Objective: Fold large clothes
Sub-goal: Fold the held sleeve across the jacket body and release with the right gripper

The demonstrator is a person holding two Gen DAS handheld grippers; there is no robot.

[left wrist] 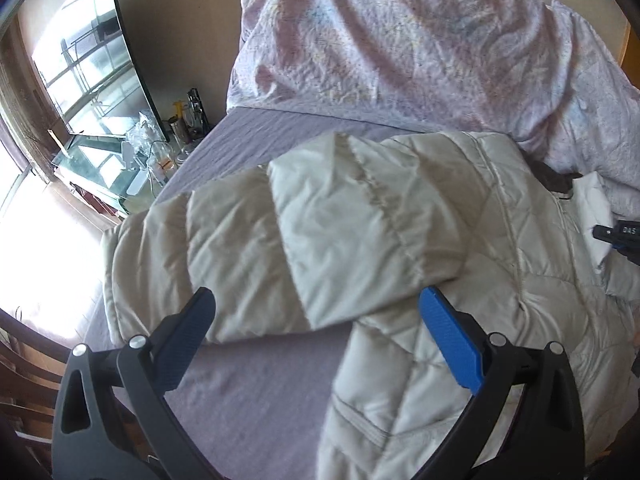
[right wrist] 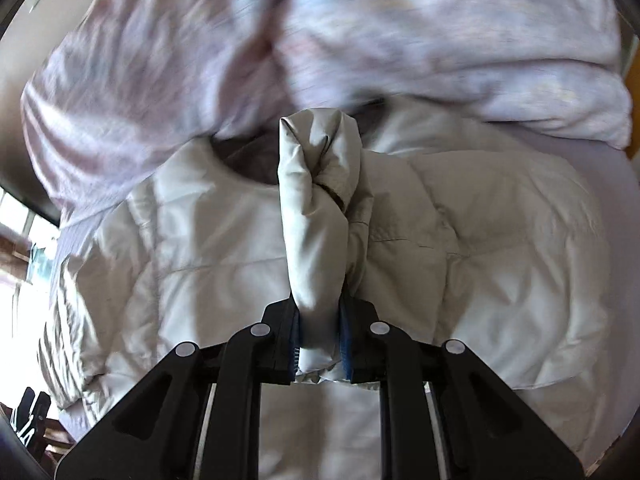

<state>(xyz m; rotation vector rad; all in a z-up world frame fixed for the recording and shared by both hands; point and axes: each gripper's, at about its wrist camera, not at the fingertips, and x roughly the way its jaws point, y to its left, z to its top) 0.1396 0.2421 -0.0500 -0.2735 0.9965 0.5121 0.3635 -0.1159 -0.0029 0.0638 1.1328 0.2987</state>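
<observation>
A cream quilted puffer jacket (left wrist: 360, 216) lies on the lilac bed sheet (left wrist: 256, 392), one sleeve folded across its body. My left gripper (left wrist: 320, 312) hovers above that sleeve's lower edge, jaws wide apart and empty. In the right wrist view the same jacket (right wrist: 208, 248) is spread below. My right gripper (right wrist: 320, 320) is shut on a bunched sleeve end (right wrist: 316, 208), which stands up between the blue pads. The right gripper's tip also shows at the far right edge of the left wrist view, as a dark tool (left wrist: 620, 236).
A crumpled pale floral duvet (left wrist: 420, 52) is heaped along the far side of the bed. Left of the bed stands a glass table (left wrist: 108, 160) with bottles and jars, under a large dark screen (left wrist: 88, 60). Bright windows lie beyond it. Wooden chair slats show at lower left.
</observation>
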